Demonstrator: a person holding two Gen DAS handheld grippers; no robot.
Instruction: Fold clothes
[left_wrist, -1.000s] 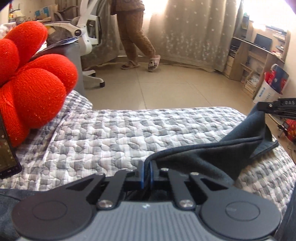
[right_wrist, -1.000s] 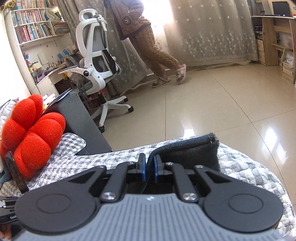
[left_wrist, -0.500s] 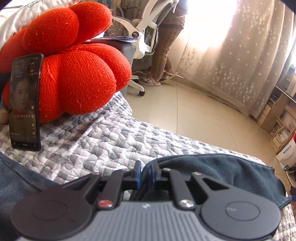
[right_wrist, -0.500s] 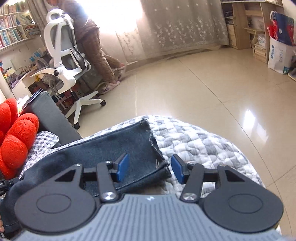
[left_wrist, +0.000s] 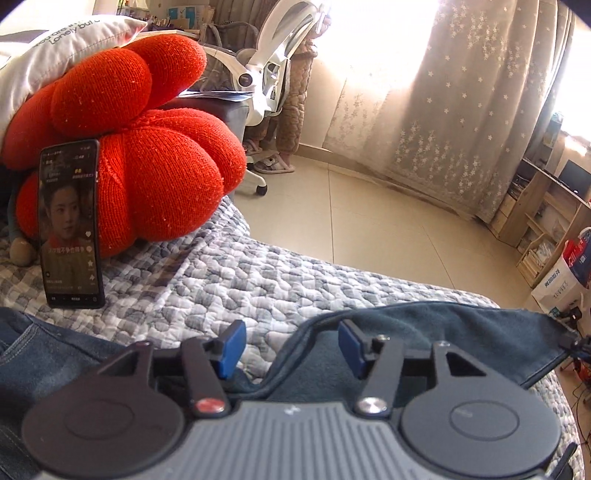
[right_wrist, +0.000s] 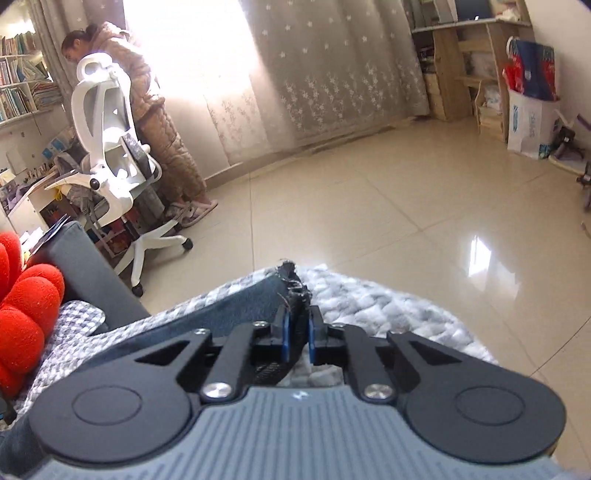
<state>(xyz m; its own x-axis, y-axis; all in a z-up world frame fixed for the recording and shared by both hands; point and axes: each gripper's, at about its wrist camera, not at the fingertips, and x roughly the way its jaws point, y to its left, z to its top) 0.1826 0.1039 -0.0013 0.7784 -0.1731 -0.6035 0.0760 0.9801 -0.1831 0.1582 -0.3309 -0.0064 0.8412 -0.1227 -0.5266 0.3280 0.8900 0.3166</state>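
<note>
Dark blue jeans (left_wrist: 461, 332) lie across the grey patterned quilt (left_wrist: 236, 280) of the bed. In the left wrist view my left gripper (left_wrist: 291, 347) hangs over the fold of one leg with its jaws opening; the blue pads (left_wrist: 232, 343) stand apart and press on nothing, the cloth edge lying loose below them. In the right wrist view my right gripper (right_wrist: 298, 334) is shut on the frayed hem of the jeans (right_wrist: 293, 291) near the quilt's (right_wrist: 369, 299) far edge. More denim (left_wrist: 40, 362) lies at the lower left.
A red knitted cushion (left_wrist: 147, 158) and a lit phone (left_wrist: 70, 225) leaning on it sit at the bed's head. Beyond the bed are tiled floor (right_wrist: 369, 206), a white office chair (right_wrist: 110, 147), a person standing at the curtain (right_wrist: 147, 122), wooden shelves (left_wrist: 543, 210) and bags.
My left gripper let go of the jeans fold and opened while drawing back. My right gripper opened over the hem half a second ago and has now shut on it.
</note>
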